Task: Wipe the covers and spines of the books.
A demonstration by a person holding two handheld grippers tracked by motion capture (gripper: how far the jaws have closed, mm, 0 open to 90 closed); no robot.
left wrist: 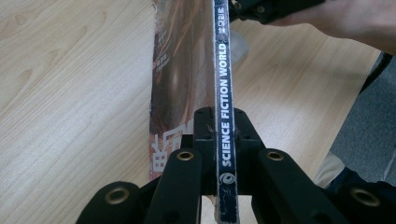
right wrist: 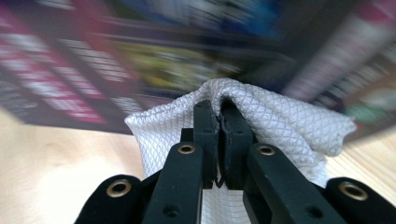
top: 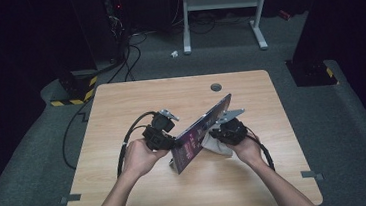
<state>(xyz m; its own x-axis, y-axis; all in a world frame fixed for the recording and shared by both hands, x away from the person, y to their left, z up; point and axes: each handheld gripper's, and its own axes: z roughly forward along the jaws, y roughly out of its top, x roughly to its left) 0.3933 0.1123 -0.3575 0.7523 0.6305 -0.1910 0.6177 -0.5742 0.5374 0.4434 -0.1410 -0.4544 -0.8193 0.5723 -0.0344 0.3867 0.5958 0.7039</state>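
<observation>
We had both forearms coming in from the bottom of the high view, angled toward each other over the middle of the table. Our left hand [top: 138, 157] wrapped the left gripper [top: 170, 143], which pointed to the right, its jaws clamped tight on what they held. Our right hand [top: 248, 149] gripped the right gripper [top: 217, 135], aimed leftward at its partner; in the right gripper view its jaws stood pinched together, nearly meeting. The two grippers sat near one another, each trailing its cable back along our arm.
</observation>
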